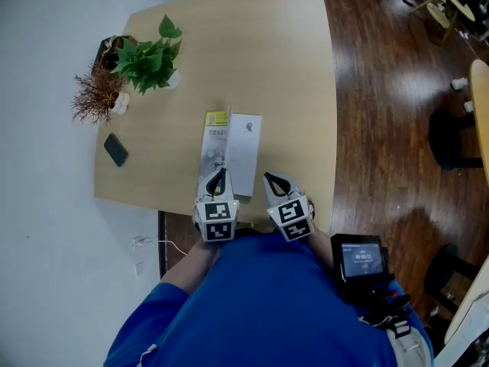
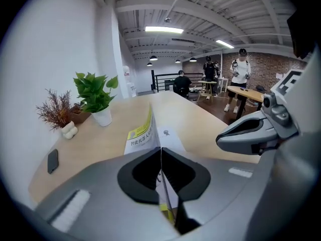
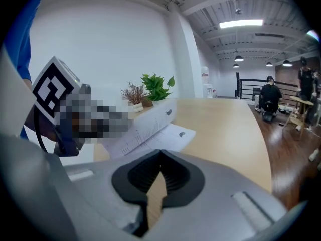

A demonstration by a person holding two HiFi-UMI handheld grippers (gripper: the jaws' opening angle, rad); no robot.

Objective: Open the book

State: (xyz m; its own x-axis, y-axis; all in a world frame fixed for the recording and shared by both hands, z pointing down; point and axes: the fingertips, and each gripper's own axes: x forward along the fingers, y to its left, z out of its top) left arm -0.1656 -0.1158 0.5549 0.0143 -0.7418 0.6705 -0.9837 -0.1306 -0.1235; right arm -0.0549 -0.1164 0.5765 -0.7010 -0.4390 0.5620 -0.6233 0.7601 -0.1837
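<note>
The book point(image 1: 243, 150) lies near the front edge of the light wooden table point(image 1: 298, 75). Its front cover, with a yellow band point(image 2: 141, 133), stands lifted almost upright, and a white first page point(image 2: 169, 136) shows under it. My left gripper point(image 1: 219, 174) is shut on the cover's near edge; in the left gripper view that thin cover runs between its closed jaws point(image 2: 161, 150). My right gripper point(image 1: 270, 179) hangs just right of the book, shut with nothing in it point(image 3: 160, 153). From the right gripper view the raised cover point(image 3: 150, 122) leans over the open page point(image 3: 173, 134).
A green potted plant point(image 1: 153, 58), a dried reddish plant point(image 1: 98, 95) and a black phone point(image 1: 116, 149) sit on the table's left side. A dark wooden floor and a chair point(image 1: 457, 138) lie to the right. People stand far off in the room point(image 2: 239, 74).
</note>
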